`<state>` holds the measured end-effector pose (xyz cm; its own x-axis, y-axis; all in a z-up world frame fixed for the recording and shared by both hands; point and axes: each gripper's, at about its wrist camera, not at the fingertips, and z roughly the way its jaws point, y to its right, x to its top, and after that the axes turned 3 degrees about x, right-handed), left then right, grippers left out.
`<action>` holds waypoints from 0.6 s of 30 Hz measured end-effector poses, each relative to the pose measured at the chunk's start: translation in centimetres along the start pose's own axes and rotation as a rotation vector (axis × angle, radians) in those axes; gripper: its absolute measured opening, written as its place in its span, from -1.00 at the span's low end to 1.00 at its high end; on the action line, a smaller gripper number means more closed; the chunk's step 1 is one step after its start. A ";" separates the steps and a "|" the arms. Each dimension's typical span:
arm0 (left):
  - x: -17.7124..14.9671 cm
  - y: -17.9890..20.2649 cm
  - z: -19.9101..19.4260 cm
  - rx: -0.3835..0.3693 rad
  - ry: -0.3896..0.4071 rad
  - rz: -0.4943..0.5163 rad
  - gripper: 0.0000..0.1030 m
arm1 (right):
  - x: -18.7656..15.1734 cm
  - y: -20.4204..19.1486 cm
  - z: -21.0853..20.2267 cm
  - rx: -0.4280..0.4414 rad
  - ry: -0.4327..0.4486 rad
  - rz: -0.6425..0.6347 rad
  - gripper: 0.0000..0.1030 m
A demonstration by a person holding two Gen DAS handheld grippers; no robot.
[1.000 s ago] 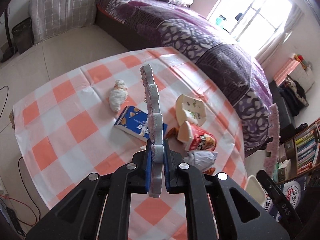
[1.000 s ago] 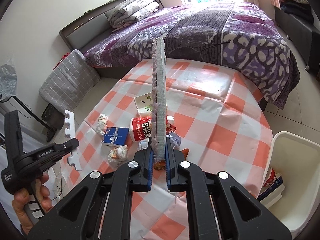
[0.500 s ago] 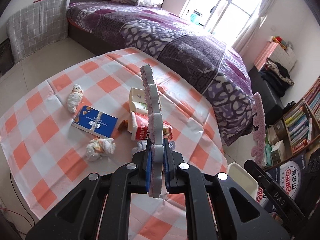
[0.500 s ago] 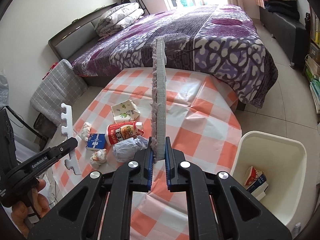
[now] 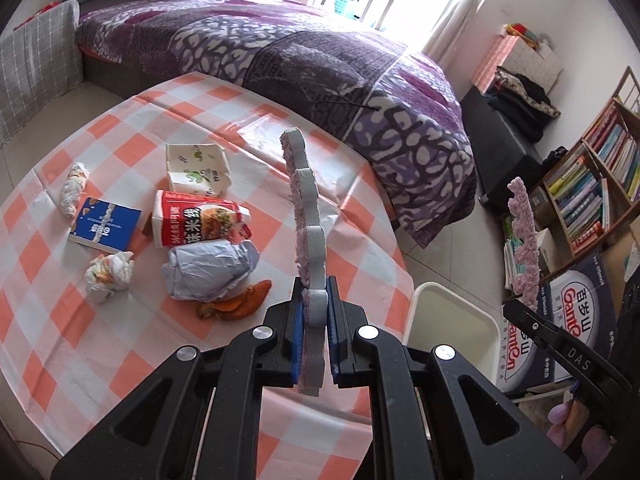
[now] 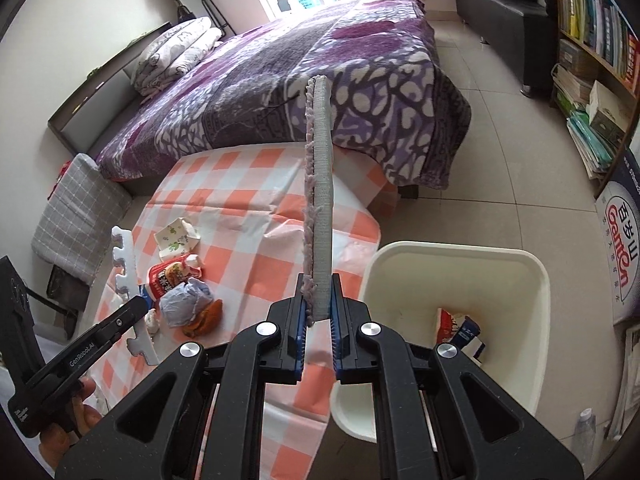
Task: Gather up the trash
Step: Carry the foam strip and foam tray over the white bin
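A: What are we holding? Both sets of jaws look pressed together

B: They are. Our left gripper (image 5: 313, 332) is pinching a scalloped foam strip (image 5: 306, 216) that stands up out of the pads, and our right gripper (image 6: 318, 320) is clamped on a second foam strip (image 6: 319, 184), seen edge-on in its own view

A: And where is the trash relative to us?

B: Seen from the left wrist, it all lies on the checked tablecloth (image 5: 80, 340), to the left of the left gripper and beyond it. Nearest is the orange peel (image 5: 236, 300), just left of the pads, touching the crumpled grey wrapper (image 5: 210, 268) behind it. Past those come the red noodle packet (image 5: 198, 222) and the white carton (image 5: 198, 170)

A: Further out?

B: A crumpled paper ball (image 5: 110, 276), a blue box (image 5: 106, 230) and a twisted white wrapper (image 5: 74, 188), well apart from the jaws

A: And the bin?

B: The white bin (image 6: 536, 304) stands on the floor at the table's edge, just right of the right gripper, with a red packet (image 6: 448, 326) and some dark blue packaging lying inside

A: Does either strip touch any trash?

B: We cannot tell; both look raised above the table
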<state>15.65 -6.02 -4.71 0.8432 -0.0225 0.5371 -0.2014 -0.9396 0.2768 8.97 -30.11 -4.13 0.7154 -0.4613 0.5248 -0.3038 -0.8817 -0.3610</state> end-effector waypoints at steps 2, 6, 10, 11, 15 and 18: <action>-0.4 1.3 0.5 -0.008 -0.012 0.024 -0.80 | -0.1 1.3 -0.1 -0.008 -0.017 0.027 -0.75; -1.3 3.5 1.3 -0.026 -0.035 0.067 -0.80 | -0.2 3.6 -1.0 -0.049 0.001 0.074 -0.13; -2.2 5.9 2.0 -0.040 -0.053 0.113 -0.80 | 0.1 5.6 -2.2 -0.068 0.038 0.115 -0.02; -2.4 6.4 2.1 -0.045 -0.058 0.122 -0.80 | 0.2 6.2 -2.5 -0.072 0.046 0.127 -0.01; -3.2 8.7 2.8 -0.068 -0.080 0.155 -0.80 | 0.5 8.0 -3.3 -0.090 0.071 0.160 0.06; -3.7 10.4 3.4 -0.092 -0.095 0.175 -0.80 | 0.8 9.5 -3.9 -0.099 0.084 0.192 0.10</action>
<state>12.16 -16.86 -6.49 0.8339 -0.2184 0.5070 -0.3893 -0.8837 0.2597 4.18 -39.25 -4.18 0.5846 -0.6246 0.5178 -0.4927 -0.7803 -0.3852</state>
